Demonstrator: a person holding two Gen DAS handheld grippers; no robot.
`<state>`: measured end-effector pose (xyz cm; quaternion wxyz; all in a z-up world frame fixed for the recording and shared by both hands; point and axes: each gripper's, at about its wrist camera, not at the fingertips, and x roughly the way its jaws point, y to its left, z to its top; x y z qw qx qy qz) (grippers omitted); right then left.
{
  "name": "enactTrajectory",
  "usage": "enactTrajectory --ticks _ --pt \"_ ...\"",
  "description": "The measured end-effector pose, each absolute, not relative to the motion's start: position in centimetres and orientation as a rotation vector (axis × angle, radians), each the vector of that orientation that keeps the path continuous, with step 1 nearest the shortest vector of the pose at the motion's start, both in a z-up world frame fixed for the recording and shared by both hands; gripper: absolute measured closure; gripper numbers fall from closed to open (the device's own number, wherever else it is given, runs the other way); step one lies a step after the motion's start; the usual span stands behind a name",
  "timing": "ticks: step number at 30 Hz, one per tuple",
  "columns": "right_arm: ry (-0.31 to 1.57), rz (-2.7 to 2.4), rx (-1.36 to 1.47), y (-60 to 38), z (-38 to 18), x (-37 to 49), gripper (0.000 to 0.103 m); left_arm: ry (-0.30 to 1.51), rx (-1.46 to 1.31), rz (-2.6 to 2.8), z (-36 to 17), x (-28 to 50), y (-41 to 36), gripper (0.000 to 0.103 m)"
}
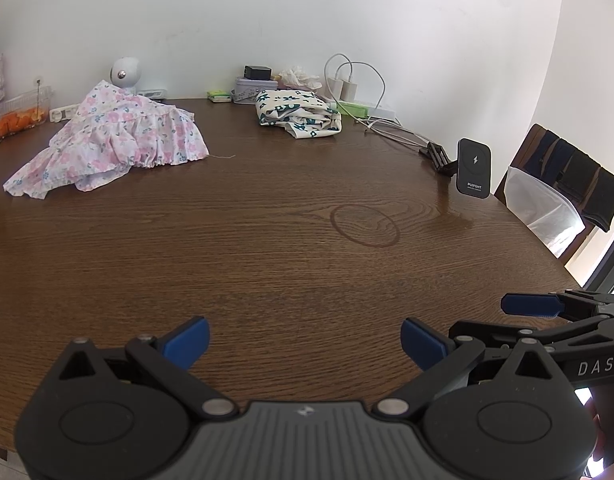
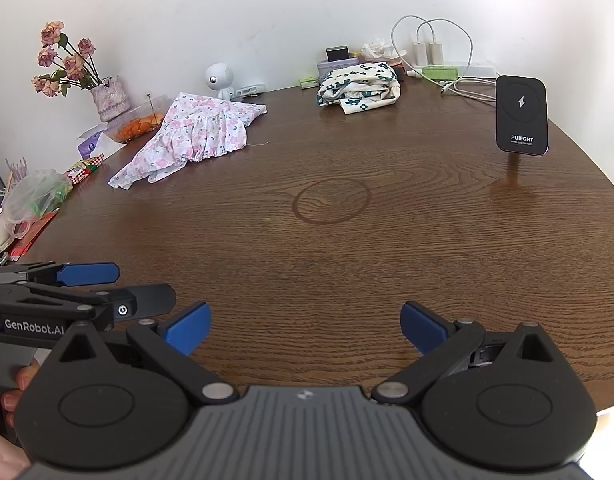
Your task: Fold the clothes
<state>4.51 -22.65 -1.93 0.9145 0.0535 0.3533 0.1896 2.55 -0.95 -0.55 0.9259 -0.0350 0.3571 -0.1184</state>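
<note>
Over on the far left of the surface (image 1: 307, 264) is where the action's headed, I'd say: the pink floral garment (image 1: 119, 136) lies there in a rumpled heap, well apart from both tools, with bare wood between. The left tool (image 1: 305, 340) sits at the near edge with its blue pads spread wide and nothing in them, and the right tool (image 2: 305, 326) is just beside it, equally wide and empty. From the left tool the garment lies forward and off to the left; from the right tool it's further across on the same diagonal, so the left one looks nearer to me. The heap's long axis runs slantwise, from a loose corner at the near left up toward the little white camera (image 1: 125, 72) by the wall. A second piece, the cream cloth with green flowers (image 1: 299, 114), sits bundled near the back wall more or less straight ahead, seemingly folded already. My guess is the pink one gets dragged to the middle first, and that near-left corner is the easiest grab.
</note>
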Motion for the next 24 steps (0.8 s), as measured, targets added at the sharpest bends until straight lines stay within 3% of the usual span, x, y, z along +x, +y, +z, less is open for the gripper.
enactTrajectory --ticks 24 --pt "0.717 0.408 0.112 -22.59 -1.79 4.55 0.000 0.713 -0.077 -0.227 -0.25 2.24 -0.88 0.002"
